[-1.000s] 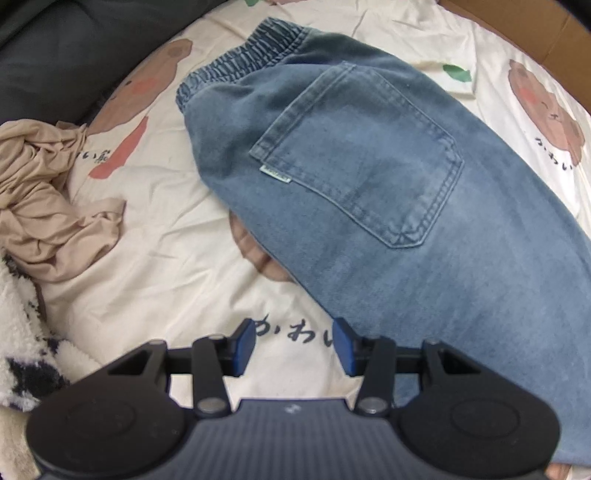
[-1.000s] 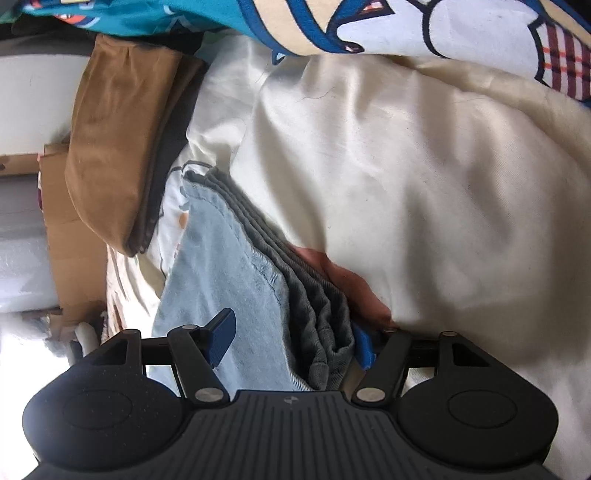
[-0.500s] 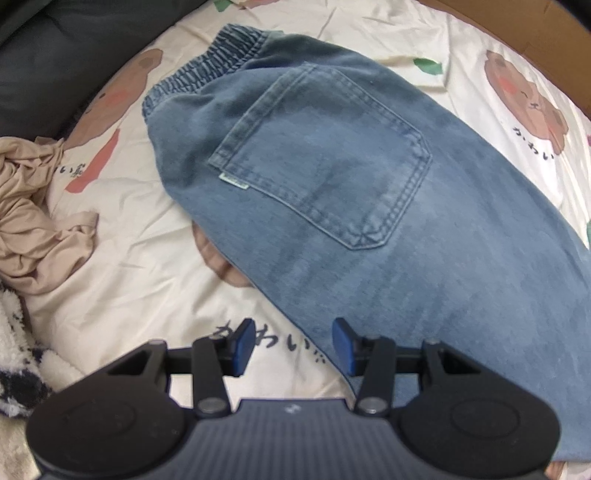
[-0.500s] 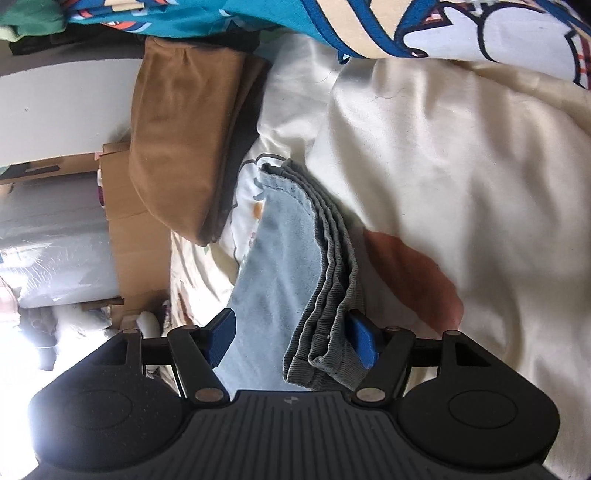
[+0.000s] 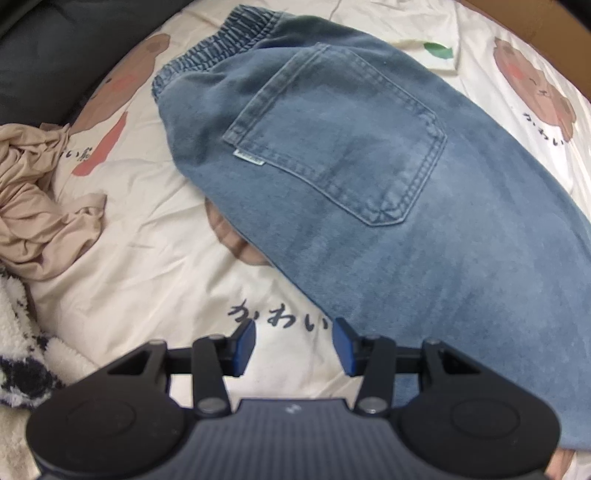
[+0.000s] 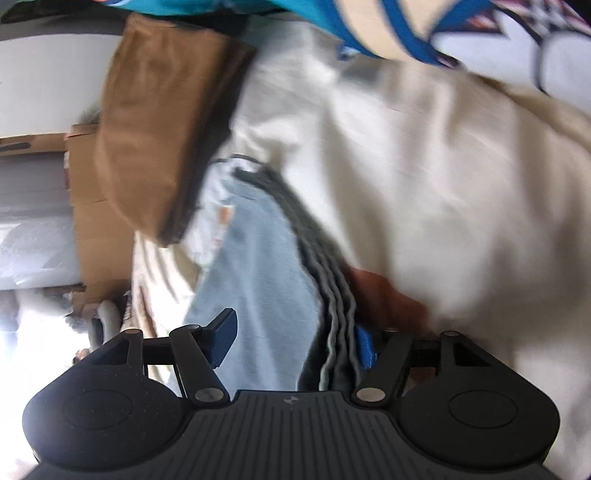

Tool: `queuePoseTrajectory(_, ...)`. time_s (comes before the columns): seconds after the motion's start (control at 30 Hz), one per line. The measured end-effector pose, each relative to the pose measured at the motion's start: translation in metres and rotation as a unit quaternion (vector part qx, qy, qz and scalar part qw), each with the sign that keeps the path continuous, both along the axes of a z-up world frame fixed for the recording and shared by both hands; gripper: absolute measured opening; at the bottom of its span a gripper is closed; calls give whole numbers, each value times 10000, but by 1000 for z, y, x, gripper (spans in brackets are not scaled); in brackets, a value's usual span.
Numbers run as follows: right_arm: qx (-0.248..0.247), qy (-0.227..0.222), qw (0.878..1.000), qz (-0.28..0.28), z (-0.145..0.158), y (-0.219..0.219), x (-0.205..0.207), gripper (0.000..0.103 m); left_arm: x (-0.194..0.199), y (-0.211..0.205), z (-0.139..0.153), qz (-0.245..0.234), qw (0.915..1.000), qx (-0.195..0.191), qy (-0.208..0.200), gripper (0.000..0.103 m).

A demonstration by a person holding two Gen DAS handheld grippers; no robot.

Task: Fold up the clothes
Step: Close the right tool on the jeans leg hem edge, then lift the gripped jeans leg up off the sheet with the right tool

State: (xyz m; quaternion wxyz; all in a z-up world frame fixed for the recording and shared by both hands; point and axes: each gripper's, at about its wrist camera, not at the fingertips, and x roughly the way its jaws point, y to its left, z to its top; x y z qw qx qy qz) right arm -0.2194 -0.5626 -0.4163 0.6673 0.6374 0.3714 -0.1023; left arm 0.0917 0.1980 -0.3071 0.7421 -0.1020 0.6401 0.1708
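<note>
The jeans (image 5: 369,177) lie flat on the bed sheet (image 5: 155,266), back pocket (image 5: 340,136) facing up, elastic waistband (image 5: 218,48) toward the far left. The leg portion runs off the right and lower edge of the left wrist view, so the full length is cut off. The left gripper (image 5: 293,345) hovers over the sheet at the near edge of the denim; its blue fingers (image 5: 245,345) stand apart with nothing between them. The printed lettering on the sheet shows in the gap. A crumpled beige garment (image 5: 40,199) lies well apart on the left, beside a fluffy black-and-white fabric (image 5: 22,343) that is only partly in frame.

The right wrist view is rotated and blurred by motion. The right gripper (image 6: 293,341) is spread wide, with a stacked, layered edge of the jeans (image 6: 258,295) between its fingers (image 6: 221,338). The denim layers rest against the right finger, which is mostly hidden behind them; the left finger stands clear of the cloth. No clamping is visible. A brown folded item (image 6: 159,122) sits beyond the denim edge, and a cardboard box (image 6: 92,229) stands beside it. A teal patterned fabric (image 6: 369,26) crosses the top of that view; its outline is too smeared to identify.
</note>
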Motion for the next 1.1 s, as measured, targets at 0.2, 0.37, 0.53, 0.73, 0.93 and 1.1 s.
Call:
queuePoseTrajectory(0.2, -164, 119, 9990, 405, 0, -4, 17, 65, 4, 0, -8, 69, 10000, -30, 14, 49)
queuePoseTrajectory(0.37, -263, 221, 9952, 914, -2, -7, 30, 55, 9, -9, -11, -142, 9998, -77, 67, 49)
queuePoseTrajectory(0.53, -361, 304, 9883, 1453, -2, -10, 43, 42, 12, -7, -7, -93, 9999, -99, -23, 49)
queuePoseTrajectory(0.73, -489, 423, 9764, 2061, -2, -12, 58, 15, 11, -4, -7, -10, 9999, -89, -52, 49)
queuePoseTrajectory(0.93, -687, 706, 9695, 2245, -10, -9, 69, 17, 15, -8, -5, -117, 9999, -78, 3, 49)
queuePoseTrajectory(1.1, -760, 806, 9693, 2197, -14, -7, 75, 21, 17, -4, 1, -73, 9999, -69, -47, 49)
